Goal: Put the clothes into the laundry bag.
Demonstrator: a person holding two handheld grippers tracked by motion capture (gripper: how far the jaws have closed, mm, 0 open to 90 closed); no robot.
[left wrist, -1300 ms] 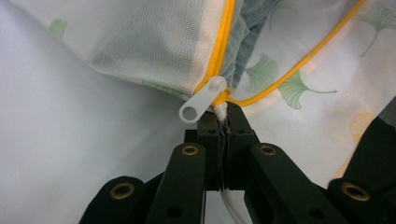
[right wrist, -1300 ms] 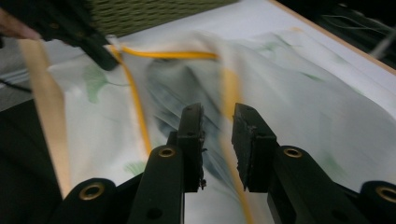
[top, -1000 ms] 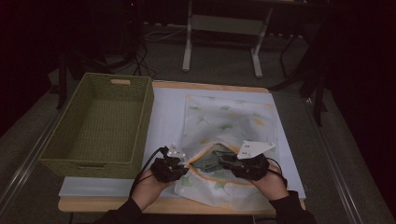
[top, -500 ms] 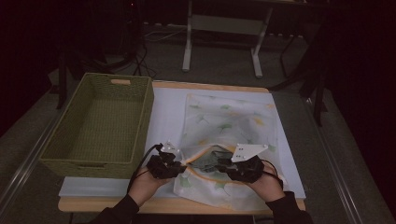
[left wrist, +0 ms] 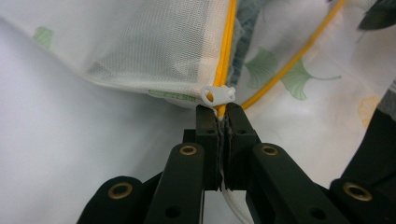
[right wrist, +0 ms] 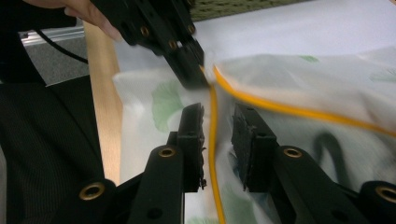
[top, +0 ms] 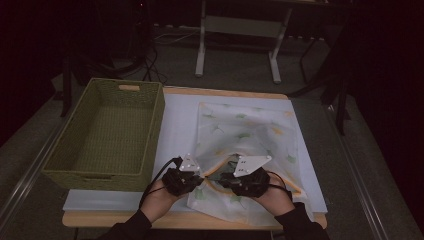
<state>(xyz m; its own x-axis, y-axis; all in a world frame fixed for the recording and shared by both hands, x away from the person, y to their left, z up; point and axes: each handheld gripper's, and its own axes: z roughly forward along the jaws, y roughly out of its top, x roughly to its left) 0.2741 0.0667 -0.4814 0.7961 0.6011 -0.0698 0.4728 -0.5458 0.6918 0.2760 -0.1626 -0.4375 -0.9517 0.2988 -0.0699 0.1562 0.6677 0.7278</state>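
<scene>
A white mesh bag [top: 250, 135] with green and orange leaf print lies flat on the white table cover. Its yellow zipper [right wrist: 212, 140] stands partly open at the near edge, with dark cloth [left wrist: 243, 28] showing inside. My left gripper [left wrist: 218, 112] is shut on the bag's zipper edge just below the white zipper pull [left wrist: 216, 93], its jaws having just closed further on it. My right gripper [right wrist: 218, 116] faces it closely, jaws apart, with the yellow zipper edge running between them, unpressed. From above, the left gripper [top: 202, 176] and the right gripper [top: 221, 176] nearly meet.
A green woven basket [top: 160, 115] stands on the left of the table, close to the left hand. The wooden table edge [top: 125, 220] runs just below both hands. Metal stand legs [top: 200, 55] rise beyond the table's far side.
The right gripper has slid left along the bag's near edge toward the left gripper. The left gripper has stayed on the zipper edge.
</scene>
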